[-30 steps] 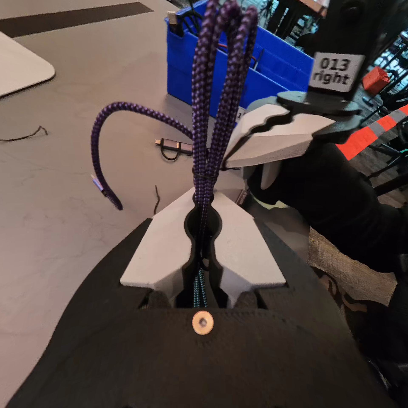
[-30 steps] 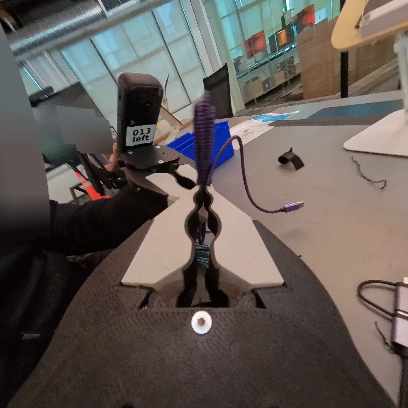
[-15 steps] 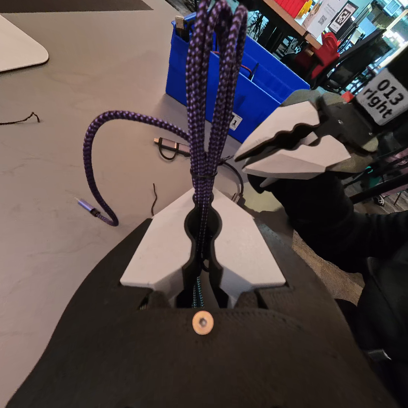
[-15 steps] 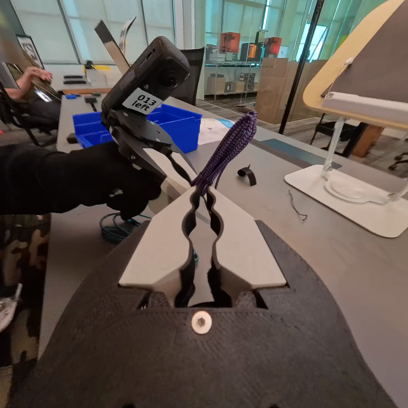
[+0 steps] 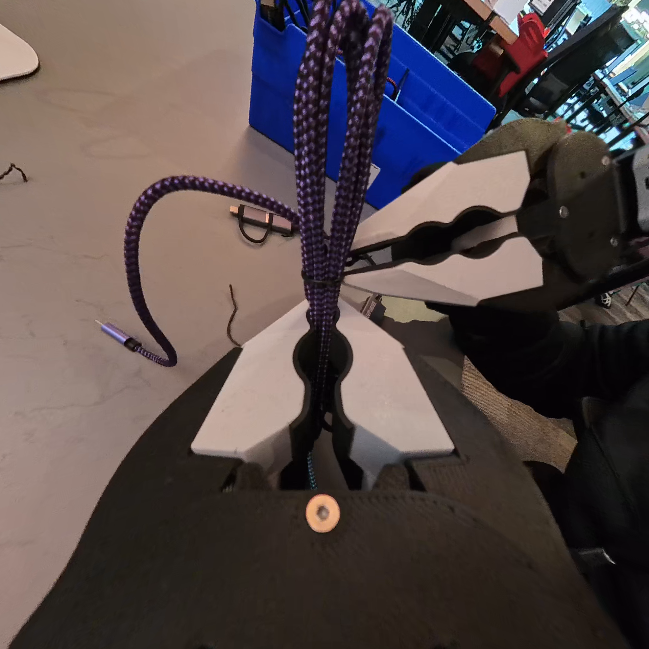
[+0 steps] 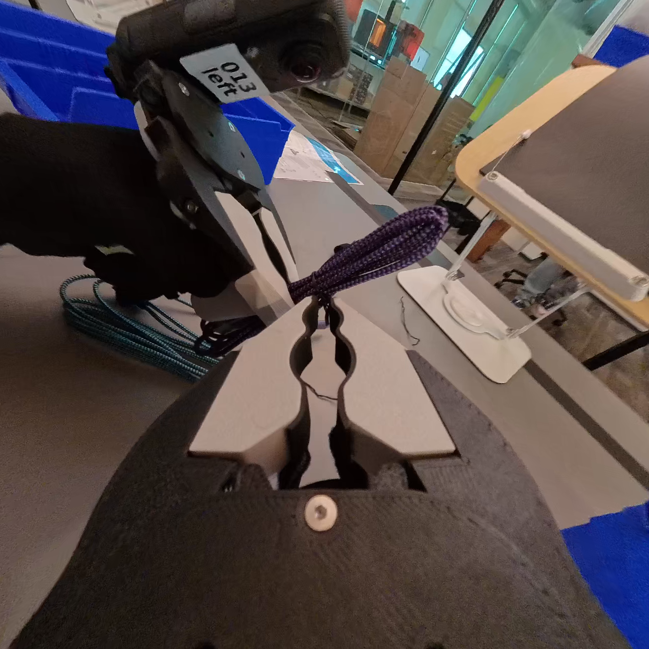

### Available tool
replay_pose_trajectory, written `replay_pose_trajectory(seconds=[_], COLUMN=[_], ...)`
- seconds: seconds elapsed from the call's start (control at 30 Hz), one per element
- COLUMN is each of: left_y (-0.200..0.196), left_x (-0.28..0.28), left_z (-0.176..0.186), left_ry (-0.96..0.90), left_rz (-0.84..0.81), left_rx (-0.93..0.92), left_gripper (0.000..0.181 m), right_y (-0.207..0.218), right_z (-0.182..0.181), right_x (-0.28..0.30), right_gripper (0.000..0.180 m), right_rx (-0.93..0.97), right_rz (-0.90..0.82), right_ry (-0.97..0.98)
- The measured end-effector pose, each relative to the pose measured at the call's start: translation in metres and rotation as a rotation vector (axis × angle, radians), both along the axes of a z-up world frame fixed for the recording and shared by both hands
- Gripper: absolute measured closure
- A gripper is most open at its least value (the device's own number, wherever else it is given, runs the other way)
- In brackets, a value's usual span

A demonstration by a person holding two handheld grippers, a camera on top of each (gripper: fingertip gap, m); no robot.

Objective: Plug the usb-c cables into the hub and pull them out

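Note:
My left gripper (image 5: pixel 321 309) is shut on a purple braided cable bundle (image 5: pixel 337 140) bound by a thin black tie (image 5: pixel 321 282), and holds it upright. One free end curves down to the table and ends in a purple USB-C plug (image 5: pixel 117 335). My right gripper (image 6: pixel 322 305) comes in from the right; its jaws are narrowly apart at the tie. It shows in the left wrist view (image 5: pixel 347 261). The bundle (image 6: pixel 379 246) and left gripper (image 6: pixel 286 281) show in the right wrist view. A small grey hub (image 5: pixel 261 223) with a black loop lies behind the bundle.
A blue bin (image 5: pixel 386 116) with cables stands at the back. A teal braided cable (image 6: pixel 133 326) is coiled on the table under the left hand. A white stand base (image 6: pixel 467 330) sits to the right. Loose black threads (image 5: pixel 231 312) lie on the table. There is about 4 cm between the tips of the two grippers. The small grey hub (image 5: pixel 261 223) is about equally far from each gripper, around 15 cm.
My right gripper let go of the bundle, drew back, then returned with its tips at the black tie. The cable's free end sank until its plug rested on the table.

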State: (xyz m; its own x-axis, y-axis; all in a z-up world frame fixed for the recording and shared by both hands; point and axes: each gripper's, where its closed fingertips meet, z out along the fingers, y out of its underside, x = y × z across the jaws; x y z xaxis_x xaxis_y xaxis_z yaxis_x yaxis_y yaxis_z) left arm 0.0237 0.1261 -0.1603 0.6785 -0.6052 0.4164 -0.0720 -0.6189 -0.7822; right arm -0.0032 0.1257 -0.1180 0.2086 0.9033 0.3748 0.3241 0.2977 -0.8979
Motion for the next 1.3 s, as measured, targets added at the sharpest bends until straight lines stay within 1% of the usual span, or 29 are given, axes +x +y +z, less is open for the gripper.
replay_pose_trajectory(seconds=[0.1,0.17,0.27,0.37,0.4,0.5,0.67,0.7,0.73,0.83,0.87,0.97,1.03,1.07,1.1,1.17,1.2,1.3], left_y=[0.000,0.000,0.002,0.004,0.005,0.006,0.006,0.006,0.006,0.002,0.002,0.003,0.004,0.004,0.005,0.004,0.004,0.005], left_x=[0.001,0.000,0.000,0.001,0.001,0.002,0.002,0.001,0.002,0.009,0.010,0.011,0.010,0.008,0.007,0.007,0.007,0.008], left_z=[-0.004,-0.004,-0.003,-0.001,-0.003,-0.002,-0.002,-0.001,0.000,0.007,0.008,0.011,0.010,0.008,0.006,0.004,0.006,0.006], left_ry=[-0.003,-0.019,-0.015,-0.034,-0.036,-0.103,-0.150,-0.166,-0.179,-0.233,-0.234,-0.281,-0.275,-0.255,-0.250,-0.256,-0.252,-0.242], left_rz=[0.000,0.002,0.008,0.029,0.034,0.030,0.029,0.034,0.031,0.018,0.017,0.016,0.025,0.029,0.035,0.034,0.037,0.038], left_rx=[-0.021,-0.038,-0.037,-0.042,-0.049,-0.088,-0.109,-0.114,-0.116,-0.111,-0.101,-0.103,-0.096,-0.093,-0.098,-0.099,-0.091,-0.088], left_gripper=[0.181,0.181,0.181,0.181,0.181,0.181,0.179,0.179,0.180,0.180,0.180,0.180,0.180,0.181,0.181,0.181,0.181,0.181], right_y=[-0.001,0.000,0.001,0.002,0.003,0.003,0.002,0.001,0.001,-0.001,-0.001,-0.002,-0.002,-0.001,-0.001,-0.001,-0.001,-0.001], right_z=[-0.004,-0.005,-0.003,0.000,-0.001,-0.002,-0.002,-0.001,-0.001,0.005,0.007,0.010,0.010,0.008,0.005,0.003,0.004,0.005], right_x=[-0.001,0.000,0.002,0.004,0.004,0.004,0.004,0.004,0.004,0.008,0.010,0.010,0.010,0.009,0.008,0.007,0.007,0.009], right_gripper=[0.179,0.180,0.180,0.180,0.180,0.180,0.180,0.180,0.180,0.180,0.180,0.180,0.180,0.180,0.180,0.180,0.180,0.180], right_rx=[0.118,0.143,0.105,-0.028,-0.022,0.157,0.181,0.155,0.090,-0.269,-0.356,-0.580,-0.687,-0.679,-0.605,-0.375,-0.314,-0.257], right_rz=[-0.023,-0.040,-0.048,-0.023,-0.035,-0.108,-0.118,-0.113,-0.099,0.022,0.049,0.112,0.144,0.129,0.089,-0.009,-0.033,-0.053], right_ry=[-0.068,-0.092,-0.068,0.001,-0.011,-0.110,-0.117,-0.100,-0.066,0.143,0.192,0.314,0.368,0.363,0.321,0.198,0.167,0.154])
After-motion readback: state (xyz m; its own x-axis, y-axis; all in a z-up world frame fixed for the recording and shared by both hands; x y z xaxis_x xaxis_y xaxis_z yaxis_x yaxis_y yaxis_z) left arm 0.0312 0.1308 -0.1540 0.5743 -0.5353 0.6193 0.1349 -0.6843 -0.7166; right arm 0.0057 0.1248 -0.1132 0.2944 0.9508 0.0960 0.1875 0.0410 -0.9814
